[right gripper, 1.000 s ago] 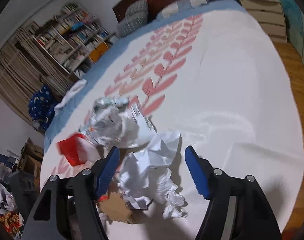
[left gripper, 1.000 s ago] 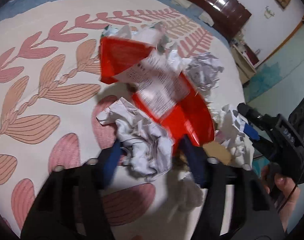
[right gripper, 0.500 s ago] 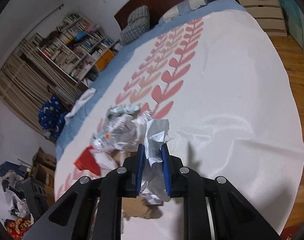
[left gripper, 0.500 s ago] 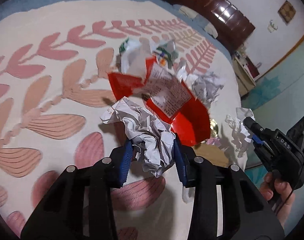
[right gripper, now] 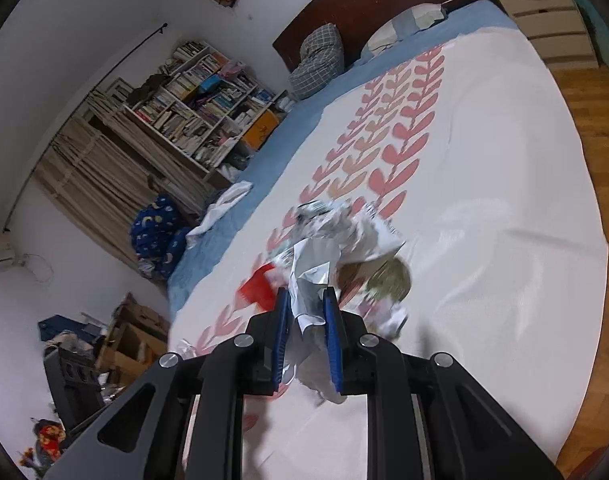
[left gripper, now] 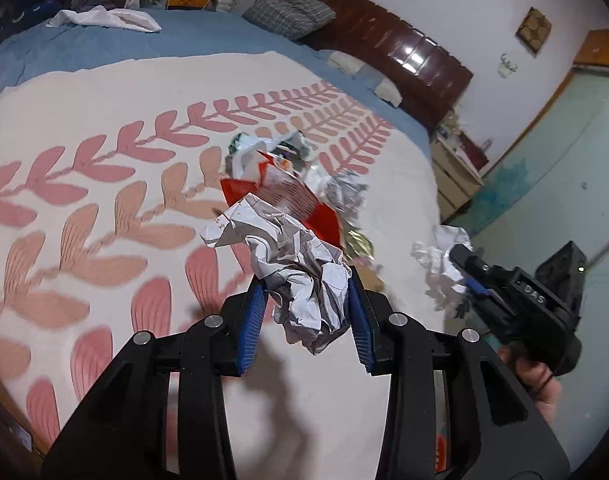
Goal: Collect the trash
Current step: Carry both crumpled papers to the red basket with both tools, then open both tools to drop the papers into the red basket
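Trash in both grippers, off the bed.
Left gripper clamps crumpled paper; right gripper pinches white wad (remaining pile at 12 o'clock).

left wrist: down over bed | right wrist: same | shared: trash pile

Bed — leaf-print cover, trash pile, white cloth.

A trash pile lies on the bed, near its right edge. A pillow leans on the headboard behind. A cloth lies far left; drawers stand right of the bed.
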